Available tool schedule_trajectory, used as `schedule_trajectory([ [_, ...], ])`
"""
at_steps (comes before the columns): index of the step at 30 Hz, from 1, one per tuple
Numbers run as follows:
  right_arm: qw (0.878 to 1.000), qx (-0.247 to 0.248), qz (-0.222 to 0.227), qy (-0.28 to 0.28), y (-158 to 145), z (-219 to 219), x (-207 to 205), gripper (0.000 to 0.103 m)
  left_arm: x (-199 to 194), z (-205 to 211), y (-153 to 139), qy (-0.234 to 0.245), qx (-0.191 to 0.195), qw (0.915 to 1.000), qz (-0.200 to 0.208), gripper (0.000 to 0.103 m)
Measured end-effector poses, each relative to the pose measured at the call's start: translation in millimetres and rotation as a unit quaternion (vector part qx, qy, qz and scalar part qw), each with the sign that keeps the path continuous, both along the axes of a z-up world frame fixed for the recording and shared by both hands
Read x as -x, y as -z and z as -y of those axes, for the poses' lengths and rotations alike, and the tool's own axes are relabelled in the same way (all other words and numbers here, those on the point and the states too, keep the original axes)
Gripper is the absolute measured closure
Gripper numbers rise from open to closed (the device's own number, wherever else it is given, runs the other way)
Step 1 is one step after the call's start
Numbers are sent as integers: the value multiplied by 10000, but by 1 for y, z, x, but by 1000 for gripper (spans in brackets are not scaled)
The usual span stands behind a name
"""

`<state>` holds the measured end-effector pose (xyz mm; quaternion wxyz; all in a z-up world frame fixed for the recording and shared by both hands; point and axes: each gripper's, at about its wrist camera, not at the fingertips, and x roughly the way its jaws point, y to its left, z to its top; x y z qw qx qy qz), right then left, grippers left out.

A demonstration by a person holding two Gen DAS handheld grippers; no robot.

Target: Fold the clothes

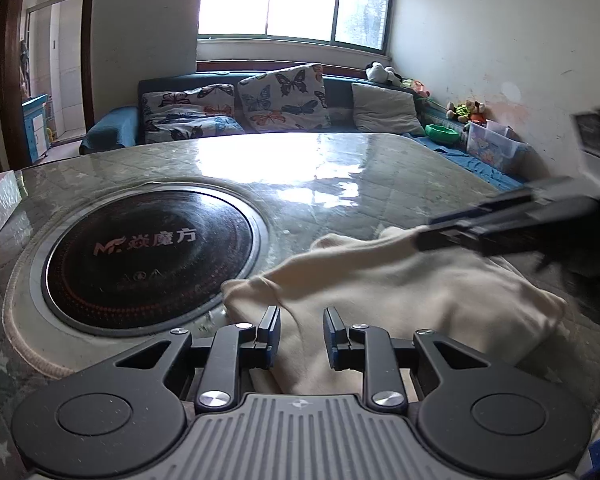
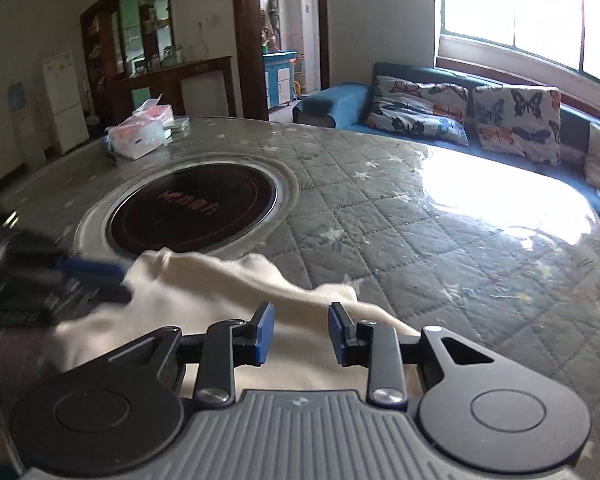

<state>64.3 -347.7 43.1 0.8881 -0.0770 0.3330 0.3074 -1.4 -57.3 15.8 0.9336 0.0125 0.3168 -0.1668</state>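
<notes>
A cream garment [image 1: 400, 292] lies bunched on the quilted table, right of the round black cooktop. It also shows in the right wrist view [image 2: 220, 288]. My left gripper [image 1: 302, 334] is open, with its fingers just above the garment's near part. My right gripper [image 2: 300, 332] is open too, over the cloth's near edge. In the left wrist view the right gripper [image 1: 500, 224] reaches in from the right, blurred, at the garment's far edge. In the right wrist view the left gripper [image 2: 80, 276] comes in from the left at the cloth's left edge.
A round black cooktop [image 1: 148, 256] is set into the table [image 1: 340, 184]; it also shows in the right wrist view [image 2: 196, 208]. A tissue box [image 2: 144, 132] stands at the table's far left. A sofa with butterfly cushions [image 1: 280, 100] runs behind the table under the window.
</notes>
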Motion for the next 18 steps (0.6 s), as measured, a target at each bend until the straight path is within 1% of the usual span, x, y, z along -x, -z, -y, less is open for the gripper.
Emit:
schedule_trajectory([
  [3, 10000, -4, -60, -13, 5, -10, -11, 74, 4, 0, 2, 24, -2, 10000, -34, 77],
  [6, 9995, 281, -158, 51, 21, -20, -19, 74, 6, -1, 4, 39, -11, 10000, -79, 77],
  [7, 9995, 298, -92, 31, 25, -21, -17, 74, 6, -2, 5, 33, -17, 10000, -90, 77],
  [12, 9996, 292, -9, -6, 14, -17, -8, 74, 11, -10, 3, -56, -2, 10000, -58, 77],
  [18, 9980, 346, 122, -508, -3, -22, 27, 74, 22, -16, 5, -40, -10, 10000, -46, 77],
])
